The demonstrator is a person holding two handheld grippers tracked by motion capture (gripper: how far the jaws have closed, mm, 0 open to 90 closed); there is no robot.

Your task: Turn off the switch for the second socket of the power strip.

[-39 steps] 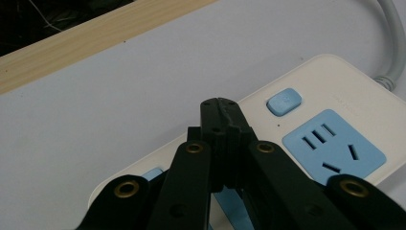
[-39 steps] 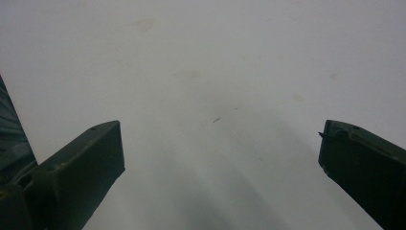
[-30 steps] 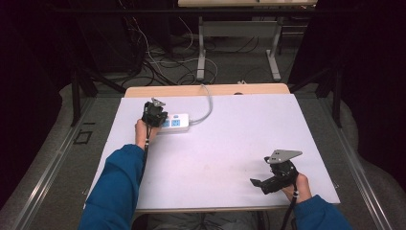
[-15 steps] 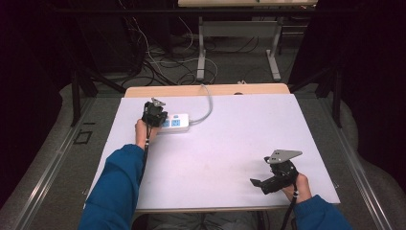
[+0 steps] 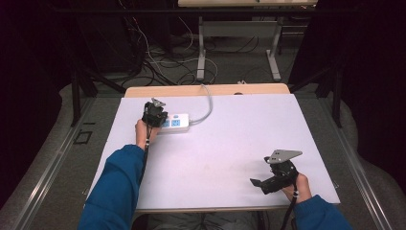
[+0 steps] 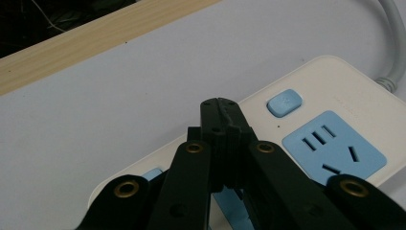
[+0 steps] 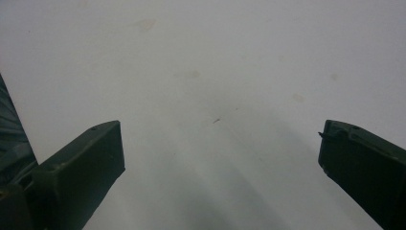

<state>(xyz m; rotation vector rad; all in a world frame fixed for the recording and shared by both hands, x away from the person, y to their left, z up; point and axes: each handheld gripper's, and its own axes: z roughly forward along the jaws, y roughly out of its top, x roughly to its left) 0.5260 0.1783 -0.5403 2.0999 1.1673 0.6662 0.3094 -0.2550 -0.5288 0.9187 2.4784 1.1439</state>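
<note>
A white power strip (image 5: 178, 122) with blue sockets lies at the far left of the white table top (image 5: 230, 143). Its grey cable (image 5: 207, 102) curves off over the far edge. My left gripper (image 5: 154, 114) is over the strip's left end. In the left gripper view its jaws are shut with nothing between them, and the gripper (image 6: 219, 108) points at the power strip (image 6: 330, 86) just left of a small blue button (image 6: 284, 102) and a blue socket (image 6: 333, 155). My right gripper (image 5: 262, 184) rests near the front right, and its jaws (image 7: 220, 139) stand wide apart over bare table.
A wooden strip (image 5: 206, 90) runs along the table's far edge. Beyond it, on the floor, are loose cables (image 5: 158, 62) and the metal legs of another table (image 5: 201, 48). Dark curtains close in both sides.
</note>
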